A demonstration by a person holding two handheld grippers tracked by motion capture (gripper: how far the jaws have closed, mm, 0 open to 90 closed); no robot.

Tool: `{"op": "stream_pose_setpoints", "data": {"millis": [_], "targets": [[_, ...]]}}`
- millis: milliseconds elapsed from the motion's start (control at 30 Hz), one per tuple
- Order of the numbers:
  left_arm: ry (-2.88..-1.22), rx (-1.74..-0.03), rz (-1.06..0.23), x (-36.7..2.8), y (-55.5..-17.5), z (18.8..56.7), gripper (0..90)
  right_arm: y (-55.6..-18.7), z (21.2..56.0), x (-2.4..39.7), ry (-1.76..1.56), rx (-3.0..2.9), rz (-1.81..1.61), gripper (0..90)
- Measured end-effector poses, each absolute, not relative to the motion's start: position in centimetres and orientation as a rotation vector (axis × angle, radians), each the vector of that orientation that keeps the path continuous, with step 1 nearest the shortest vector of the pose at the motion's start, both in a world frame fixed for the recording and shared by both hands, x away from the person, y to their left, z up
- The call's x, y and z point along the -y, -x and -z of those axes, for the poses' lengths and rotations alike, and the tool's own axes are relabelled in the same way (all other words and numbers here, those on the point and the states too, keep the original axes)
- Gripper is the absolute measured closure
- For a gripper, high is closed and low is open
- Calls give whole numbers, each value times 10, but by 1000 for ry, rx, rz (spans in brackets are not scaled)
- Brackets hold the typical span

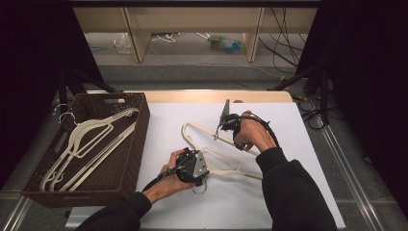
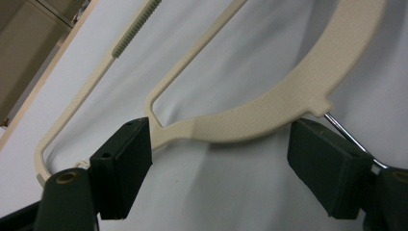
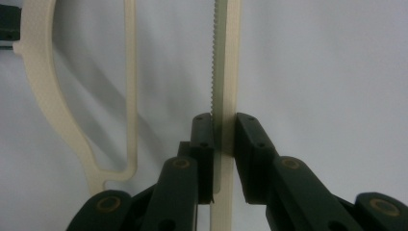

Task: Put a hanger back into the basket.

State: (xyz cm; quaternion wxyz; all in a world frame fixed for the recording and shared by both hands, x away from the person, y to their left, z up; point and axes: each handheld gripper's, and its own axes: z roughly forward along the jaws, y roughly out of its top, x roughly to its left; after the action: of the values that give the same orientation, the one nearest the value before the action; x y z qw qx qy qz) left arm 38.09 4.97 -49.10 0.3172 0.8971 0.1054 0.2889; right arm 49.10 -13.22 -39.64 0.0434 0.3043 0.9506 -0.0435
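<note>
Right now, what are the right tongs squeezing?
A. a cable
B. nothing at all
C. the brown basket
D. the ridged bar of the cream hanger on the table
D: in the right gripper view the right tongs are pinched shut on the ridged bar of the cream hanger, which lies on the white table, away from the brown basket.

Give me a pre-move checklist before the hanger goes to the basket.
1. Right gripper shut on hanger bar: ok.
2. Left gripper jaws open, either side of the hanger's neck, not pressing: not ok for a two-handed lift.
3. Metal hook clear of the left jaw: cannot tell, it runs close behind it.
4. Basket has room: ok, hangers lie flat inside.
5. Path across the table to the basket clear: ok.
</note>
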Motion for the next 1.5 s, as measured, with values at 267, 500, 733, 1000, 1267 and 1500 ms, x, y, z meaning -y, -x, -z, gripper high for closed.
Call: {"op": "stream_pose_setpoints", "data": {"millis": [267,500,733,1000,1267,1500], "targets": [[-2305,-138,-804,-50,-384,492,228,-497,402,137,-902,-2920,143,785],[-2234,-28,-787,-55,-387,487,258,-502,411,144,-890,-2955,119,784],[-2244,59,-751,-54,-389,493,331,-502,419,151,-910,-2988,94,785],[-2234,161,-724,-49,-385,491,357,-502,424,154,-881,-3005,71,780],[-2185,205,-603,-48,-378,483,397,-497,432,157,-826,-3073,7,773],[-2200,267,-579,-47,-376,478,483,-493,438,160,-848,-3119,-45,773]]}}
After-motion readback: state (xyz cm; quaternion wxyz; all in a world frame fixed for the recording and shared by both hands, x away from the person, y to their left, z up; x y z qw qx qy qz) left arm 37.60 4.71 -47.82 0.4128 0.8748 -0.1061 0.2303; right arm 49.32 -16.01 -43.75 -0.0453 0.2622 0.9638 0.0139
